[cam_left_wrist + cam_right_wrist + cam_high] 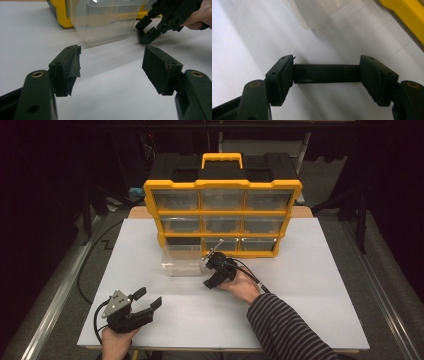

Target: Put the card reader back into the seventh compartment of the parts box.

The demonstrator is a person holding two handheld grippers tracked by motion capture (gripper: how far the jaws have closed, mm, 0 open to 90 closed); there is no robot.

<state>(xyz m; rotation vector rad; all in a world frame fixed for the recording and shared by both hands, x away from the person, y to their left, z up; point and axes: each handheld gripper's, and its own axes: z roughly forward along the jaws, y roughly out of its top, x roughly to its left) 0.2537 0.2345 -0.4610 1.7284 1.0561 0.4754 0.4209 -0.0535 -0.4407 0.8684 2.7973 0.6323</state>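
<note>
A yellow and black drawer cabinet (pixel 222 184) stands at the back of the white table (pixel 310 285). Its bottom-left clear drawer (pixel 181 262) is pulled out onto the table and looks empty. My right gripper (pixel 212 279) is just right of that drawer, low over the table. In the right gripper view its jaws hold a short black bar (pixel 325 73) by both ends, close above the table, with the drawer's corner (pixel 317 10) beyond. My left gripper (pixel 149 299) rests near the front left edge, open and empty (pixel 112 57), facing the drawer (pixel 107 20).
The cabinet's other clear drawers (pixel 222 200) are pushed in. Its yellow frame (pixel 404 17) lies right of the held bar. Bare white tabletop stretches between the two grippers and to the right. Cables trail off the table's left side (pixel 82 270).
</note>
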